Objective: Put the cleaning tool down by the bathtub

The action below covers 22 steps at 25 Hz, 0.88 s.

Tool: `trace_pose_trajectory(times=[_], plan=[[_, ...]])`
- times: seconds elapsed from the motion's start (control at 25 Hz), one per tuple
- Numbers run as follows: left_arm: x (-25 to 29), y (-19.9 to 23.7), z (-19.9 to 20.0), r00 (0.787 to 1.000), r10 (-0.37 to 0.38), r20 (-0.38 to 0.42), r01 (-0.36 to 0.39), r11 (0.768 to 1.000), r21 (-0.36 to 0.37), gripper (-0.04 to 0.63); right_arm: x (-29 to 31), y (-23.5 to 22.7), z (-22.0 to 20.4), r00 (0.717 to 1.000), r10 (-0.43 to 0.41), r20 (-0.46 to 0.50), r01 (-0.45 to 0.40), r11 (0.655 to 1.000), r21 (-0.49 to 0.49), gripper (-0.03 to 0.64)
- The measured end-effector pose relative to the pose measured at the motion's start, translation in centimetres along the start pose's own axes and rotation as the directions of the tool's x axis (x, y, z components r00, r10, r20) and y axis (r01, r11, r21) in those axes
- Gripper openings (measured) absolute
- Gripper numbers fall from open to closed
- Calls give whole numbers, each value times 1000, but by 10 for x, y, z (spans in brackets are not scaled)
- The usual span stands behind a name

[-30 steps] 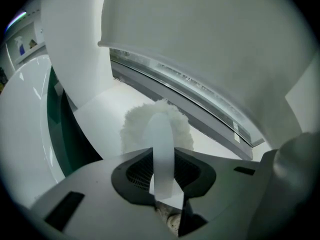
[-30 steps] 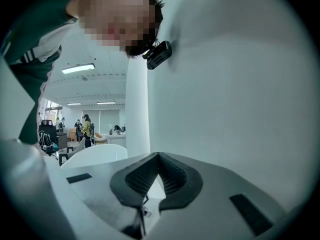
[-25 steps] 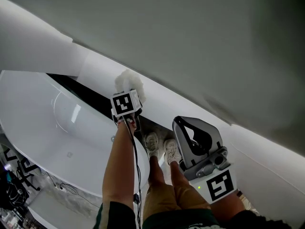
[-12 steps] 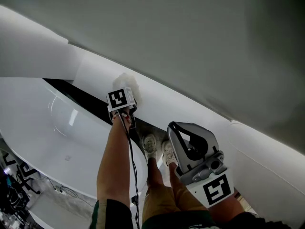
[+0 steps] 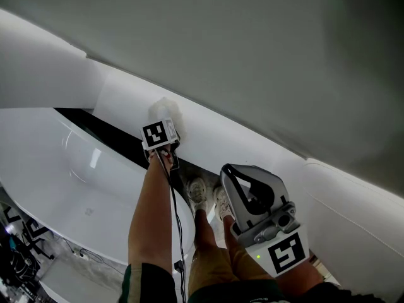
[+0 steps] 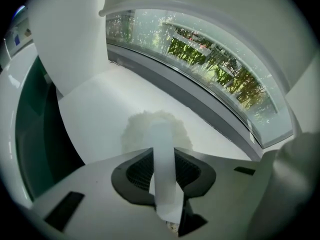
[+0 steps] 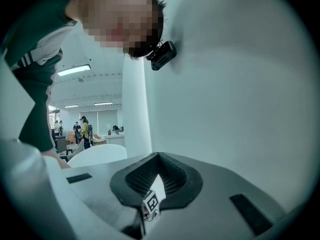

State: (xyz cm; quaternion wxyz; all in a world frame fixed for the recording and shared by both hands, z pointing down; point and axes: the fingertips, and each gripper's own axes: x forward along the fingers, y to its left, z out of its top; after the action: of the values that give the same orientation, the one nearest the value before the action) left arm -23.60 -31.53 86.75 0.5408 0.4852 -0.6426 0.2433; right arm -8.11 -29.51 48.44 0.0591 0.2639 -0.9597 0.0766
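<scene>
The cleaning tool is a fluffy white duster head on a flat white handle. My left gripper points steeply down, shut on that handle. In the left gripper view the fluffy head hangs at or just above the white ledge; I cannot tell whether it touches. The ledge runs beside the white bathtub. My right gripper is held near my body, jaws together and holding nothing. In the right gripper view its jaws face a plain wall.
A dark gap separates the tub rim from the ledge. My shoes stand on the floor beside the tub. A curved window borders the ledge's far side. A white column rises at the ledge's left end.
My left gripper has sunk with the cleaning tool toward the white ledge. The grip on the handle is the same. The right gripper has stayed put.
</scene>
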Motion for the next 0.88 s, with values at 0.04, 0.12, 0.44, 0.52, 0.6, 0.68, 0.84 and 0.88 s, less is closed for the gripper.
trace_pose_trajectory(times=[0.04, 0.12, 0.44, 0.52, 0.6, 0.68, 0.84, 0.88], plan=[[0, 1, 0, 1000, 8, 8, -8, 1000, 16, 94, 0, 0, 0, 1000, -2, 0, 2, 1000, 2, 17], [1, 1, 1, 1000, 13, 21, -14, 999, 38, 95, 1, 0, 1, 1000, -3, 2, 3, 1000, 8, 16], [3, -3, 2, 999, 7, 40, -9, 999, 46, 95, 2, 1, 4, 1000, 2, 6, -2, 1000, 16, 17], [3, -2, 1, 999, 6, 49, -8, 999, 47, 95, 2, 3, 3, 1000, 7, 4, -7, 1000, 15, 17], [3, -2, -2, 999, -4, 47, 2, 999, 36, 95, 2, 4, 2, 1000, 11, 5, -11, 1000, 13, 15], [1, -3, -2, 999, -14, 52, 13, 999, 34, 95, 2, 5, 4, 1000, 12, 8, -12, 1000, 11, 16], [0, -4, -2, 998, -27, 55, 24, 998, 56, 98, 2, 2, 5, 1000, 9, 6, -9, 1000, 12, 17], [-1, -5, -2, 998, -28, 53, 25, 998, 63, 100, 2, 1, 5, 1000, 8, 5, -8, 1000, 12, 15]])
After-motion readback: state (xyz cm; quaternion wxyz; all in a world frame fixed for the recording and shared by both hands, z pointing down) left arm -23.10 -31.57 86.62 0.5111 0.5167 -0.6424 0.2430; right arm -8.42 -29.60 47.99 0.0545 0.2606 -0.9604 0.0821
